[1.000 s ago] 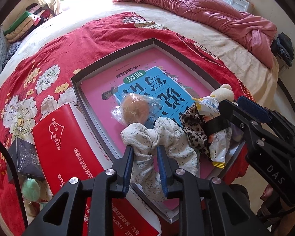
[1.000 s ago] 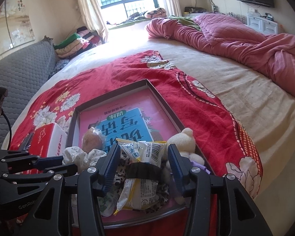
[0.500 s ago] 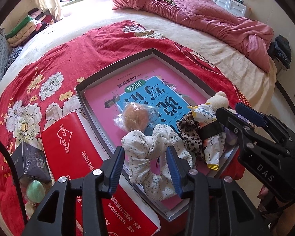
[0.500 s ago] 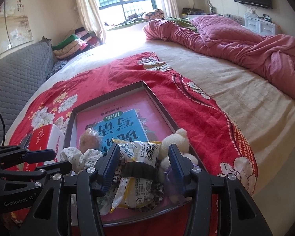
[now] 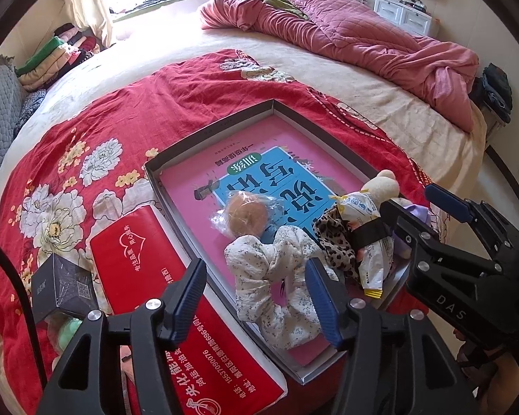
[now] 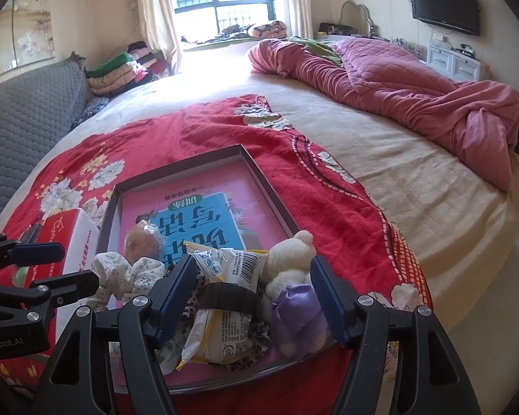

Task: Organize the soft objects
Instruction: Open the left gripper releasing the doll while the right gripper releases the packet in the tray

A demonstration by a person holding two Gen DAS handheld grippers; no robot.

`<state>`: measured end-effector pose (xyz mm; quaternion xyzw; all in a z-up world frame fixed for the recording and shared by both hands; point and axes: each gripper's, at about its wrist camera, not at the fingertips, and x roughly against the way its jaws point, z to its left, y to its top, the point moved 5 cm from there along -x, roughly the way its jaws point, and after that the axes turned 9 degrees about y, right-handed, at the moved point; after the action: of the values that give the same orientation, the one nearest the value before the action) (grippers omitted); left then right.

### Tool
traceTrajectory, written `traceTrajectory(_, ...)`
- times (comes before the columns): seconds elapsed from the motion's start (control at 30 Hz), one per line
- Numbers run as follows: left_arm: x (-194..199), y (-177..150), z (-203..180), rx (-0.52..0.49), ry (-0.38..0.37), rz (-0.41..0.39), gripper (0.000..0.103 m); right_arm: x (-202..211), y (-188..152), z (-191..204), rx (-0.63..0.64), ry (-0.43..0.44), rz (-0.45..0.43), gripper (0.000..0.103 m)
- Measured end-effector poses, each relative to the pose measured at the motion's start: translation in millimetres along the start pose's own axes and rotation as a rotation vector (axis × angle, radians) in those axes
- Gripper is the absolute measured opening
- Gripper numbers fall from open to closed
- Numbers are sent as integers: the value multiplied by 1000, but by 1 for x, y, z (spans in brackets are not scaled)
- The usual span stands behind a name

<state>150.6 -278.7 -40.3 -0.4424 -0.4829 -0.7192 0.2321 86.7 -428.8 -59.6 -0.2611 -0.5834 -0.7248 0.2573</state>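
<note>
Jaws of the left gripper (image 5: 256, 297) had just been opening and stood apart around the floral scrunchie (image 5: 276, 276), pads clear of it. It lay in the grey tray (image 5: 204, 131) on the bed. The right gripper (image 6: 254, 297), likewise just widening, straddled the snack packet (image 6: 225, 297) and plush bear (image 6: 290, 259) without pressing either.

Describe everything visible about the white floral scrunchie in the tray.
The scrunchie is a puffy ring of crinkled white fabric with a small dark floral print. It lies flat and slack at the near end of the tray, on the pink book cover, its lower part drooping toward the tray's rim. Its upper edge meets the wrapped bun, its right side the leopard scrunchie. The left claw, just opened, straddles it without pressing.
</note>
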Motion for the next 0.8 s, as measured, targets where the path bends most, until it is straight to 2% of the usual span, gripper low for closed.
traceTrajectory(0.13, 6, -1, 4, 11, 1, -12, 69, 5, 1, -5, -18, -13, -15, 74)
traceTrajectory(0.4, 19, -4, 13, 29, 8, -36, 70, 19, 7, -2, -2, -41, -45, 75)
traceTrajectory(0.67, 37, -6, 26, 59, 12, -73, 72, 42, 17, 7, 23, -68, -114, 77)
traceTrajectory(0.8, 48, -8, 34, 74, 16, -91, 78, 53, 21, 15, 37, -65, -138, 78)
